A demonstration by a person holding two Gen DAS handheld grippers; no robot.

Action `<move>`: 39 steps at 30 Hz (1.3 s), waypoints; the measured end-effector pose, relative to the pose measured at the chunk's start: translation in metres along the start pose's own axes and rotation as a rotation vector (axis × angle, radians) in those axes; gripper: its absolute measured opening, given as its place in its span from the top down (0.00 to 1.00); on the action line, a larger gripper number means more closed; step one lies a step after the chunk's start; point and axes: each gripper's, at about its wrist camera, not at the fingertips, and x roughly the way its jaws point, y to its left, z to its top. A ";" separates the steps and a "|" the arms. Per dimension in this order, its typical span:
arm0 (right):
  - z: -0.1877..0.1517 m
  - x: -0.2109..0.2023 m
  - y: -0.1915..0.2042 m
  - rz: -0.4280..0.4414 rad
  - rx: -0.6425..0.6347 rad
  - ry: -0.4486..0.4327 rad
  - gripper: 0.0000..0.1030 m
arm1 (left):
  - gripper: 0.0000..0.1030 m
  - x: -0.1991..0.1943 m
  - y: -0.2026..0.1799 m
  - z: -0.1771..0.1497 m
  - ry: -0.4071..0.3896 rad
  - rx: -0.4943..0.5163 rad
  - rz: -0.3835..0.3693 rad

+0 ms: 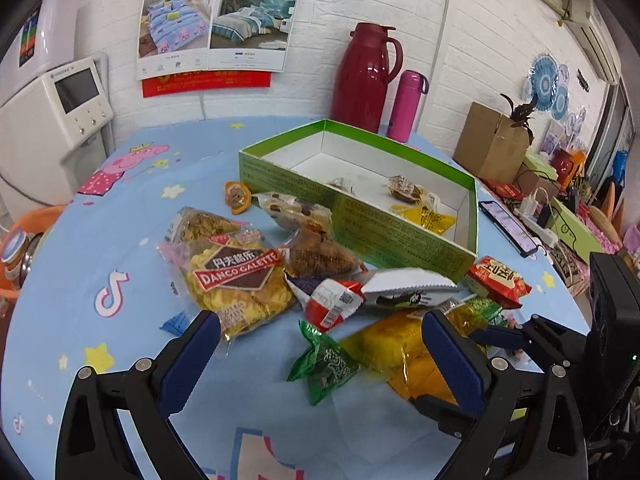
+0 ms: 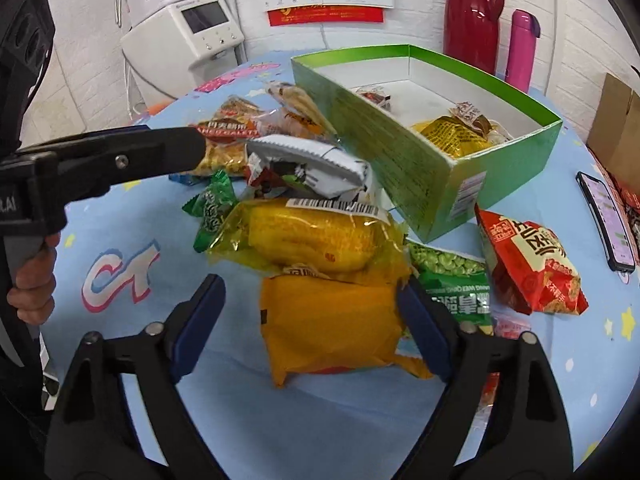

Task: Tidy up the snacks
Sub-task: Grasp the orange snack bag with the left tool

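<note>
My right gripper [image 2: 310, 320] is spread wide, its ribbed blue pads [image 2: 200, 320] flanking a matte orange packet [image 2: 328, 328] low in the centre of the right wrist view; the right pad sits at the packet's edge, the left pad stands clear. The packet is a soft, pillow-shaped rectangle, its long axis running away from me toward the green box [image 2: 400, 152]. Just beyond it lies a glossy, crinkled yellow bag [image 2: 316, 240] with a barcode strip, lying crosswise left to right. A red foil pouch [image 2: 532, 264] sits at right, a green pea bag [image 2: 460, 276] between them.

My left gripper [image 1: 320, 344] is also open, hovering over the heap at the bottom of the left wrist view, pads either side of a twisted green wrapper [image 1: 324, 364]. In the right wrist view its black finger reaches in from the left edge, and a hand [image 2: 34, 280] grips the handle at lower left.

The cardboard box is open-topped, white inside, holding a few small wrapped sweets and a yellow sachet [image 1: 428, 218]. Everything rests on a blue cartoon-print cloth [image 1: 120, 240].
</note>
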 end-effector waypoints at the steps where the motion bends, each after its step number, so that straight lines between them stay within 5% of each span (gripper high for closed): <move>1: -0.002 -0.001 0.004 -0.017 -0.029 -0.001 0.24 | 0.05 0.000 0.003 -0.005 0.011 0.002 -0.015; 4: -0.012 -0.008 0.011 -0.022 -0.079 0.007 0.33 | 0.14 0.003 0.009 -0.019 0.064 -0.007 -0.070; 10: -0.039 -0.026 0.007 0.052 -0.045 0.029 0.34 | 0.35 0.006 0.002 -0.049 0.175 0.004 -0.234; 20: -0.050 -0.031 -0.029 0.080 0.089 0.046 0.38 | 0.35 0.029 -0.030 -0.057 0.265 0.020 -0.321; 29: -0.037 -0.019 -0.031 0.113 0.033 0.028 0.41 | 0.36 0.039 -0.034 -0.051 0.254 0.028 -0.332; 34: -0.033 -0.013 -0.023 0.129 -0.003 0.030 0.69 | 0.39 0.047 -0.040 -0.048 0.226 0.023 -0.365; 38: -0.034 -0.016 -0.018 0.098 0.009 0.016 0.75 | 0.69 0.040 -0.052 -0.048 0.187 0.054 -0.395; 39: -0.034 -0.018 -0.017 0.109 0.025 0.014 0.77 | 0.86 0.037 -0.054 -0.048 0.188 0.052 -0.428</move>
